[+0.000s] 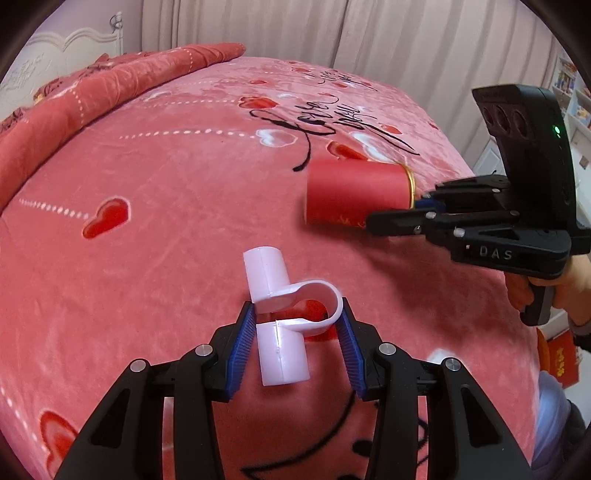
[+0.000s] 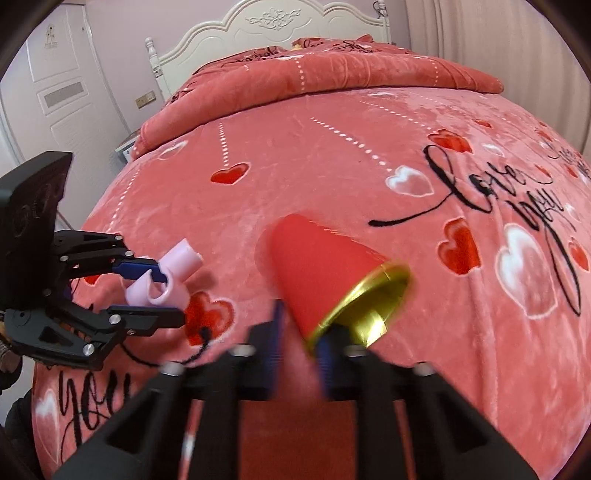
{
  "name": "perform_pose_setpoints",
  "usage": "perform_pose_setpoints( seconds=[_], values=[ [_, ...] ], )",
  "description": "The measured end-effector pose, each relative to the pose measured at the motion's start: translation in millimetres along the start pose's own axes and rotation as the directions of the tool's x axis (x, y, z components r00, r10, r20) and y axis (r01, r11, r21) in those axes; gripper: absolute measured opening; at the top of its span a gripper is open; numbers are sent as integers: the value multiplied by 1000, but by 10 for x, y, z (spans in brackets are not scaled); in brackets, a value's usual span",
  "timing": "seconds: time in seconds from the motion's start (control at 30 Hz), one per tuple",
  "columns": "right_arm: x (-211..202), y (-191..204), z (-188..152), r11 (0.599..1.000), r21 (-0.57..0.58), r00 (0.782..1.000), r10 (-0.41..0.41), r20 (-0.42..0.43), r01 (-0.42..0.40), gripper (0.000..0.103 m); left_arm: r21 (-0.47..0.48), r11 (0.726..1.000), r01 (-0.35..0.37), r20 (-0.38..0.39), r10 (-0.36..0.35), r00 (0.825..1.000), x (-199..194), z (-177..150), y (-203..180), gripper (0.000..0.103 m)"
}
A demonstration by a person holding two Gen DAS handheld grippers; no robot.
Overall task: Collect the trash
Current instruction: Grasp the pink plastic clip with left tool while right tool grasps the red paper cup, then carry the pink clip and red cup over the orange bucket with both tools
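Both pairs of jaws are closed on something. Those of the left gripper (image 1: 297, 314), at the bottom centre of the left wrist view, press their blue ribbed pads (image 1: 243, 339) against a pale lilac plastic piece (image 1: 280, 314): two short tube sections joined by a curved C-shaped band. One pad bears on the tube side and the other on the outer curve of the band, and the piece stands up between them, its upper tube leaning toward the upper left of the frame.

In the right wrist view the right gripper (image 2: 299, 332) fills the bottom centre, somewhat blurred. Its jaws are pinched together on the gold rim of a red paper cup (image 2: 325, 273), one finger inside the mouth and one outside. The cup lies tilted, base pointing to the upper left of the frame and gold-lined mouth facing lower right.

From the left wrist view the same cup sits at centre right, held sideways by the black right gripper, whose handle is gripped by a hand (image 1: 554, 291) at the right edge. From the right wrist view the left gripper and its lilac piece appear at the left edge.

Beneath both tools spreads a pink plush blanket (image 2: 332, 166) printed with red and white hearts and black script. A folded quilt (image 2: 332, 74) lies across the far end below a white headboard (image 2: 273, 26). Curtains (image 1: 332, 37) hang at the top of the left wrist view.
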State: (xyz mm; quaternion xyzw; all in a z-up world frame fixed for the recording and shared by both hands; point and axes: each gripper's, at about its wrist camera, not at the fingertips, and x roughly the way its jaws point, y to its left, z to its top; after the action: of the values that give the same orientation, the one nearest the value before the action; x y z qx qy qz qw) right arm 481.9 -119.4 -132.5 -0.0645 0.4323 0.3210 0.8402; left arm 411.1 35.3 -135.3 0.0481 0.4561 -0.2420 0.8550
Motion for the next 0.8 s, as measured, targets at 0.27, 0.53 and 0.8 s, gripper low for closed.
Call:
perform_pose_setpoints(
  seconds=[0.27,0.53,0.8],
  values=[
    [-736,422,-437,997,15,997,74,17,-74,5,-8,1000,13,-11,-13,1000,-385,-221,-301,46],
    [-1683,904,-1143,994,59,995,94,14,-95,5,42,999,20,-11,-19,1000,-1020,-634,-978,46],
    [-2329,1391,-1851,989,90,993,113,22,-115,5,76,996,38,-19,-37,999,-1494,-1126,-1622,46]
  ],
)
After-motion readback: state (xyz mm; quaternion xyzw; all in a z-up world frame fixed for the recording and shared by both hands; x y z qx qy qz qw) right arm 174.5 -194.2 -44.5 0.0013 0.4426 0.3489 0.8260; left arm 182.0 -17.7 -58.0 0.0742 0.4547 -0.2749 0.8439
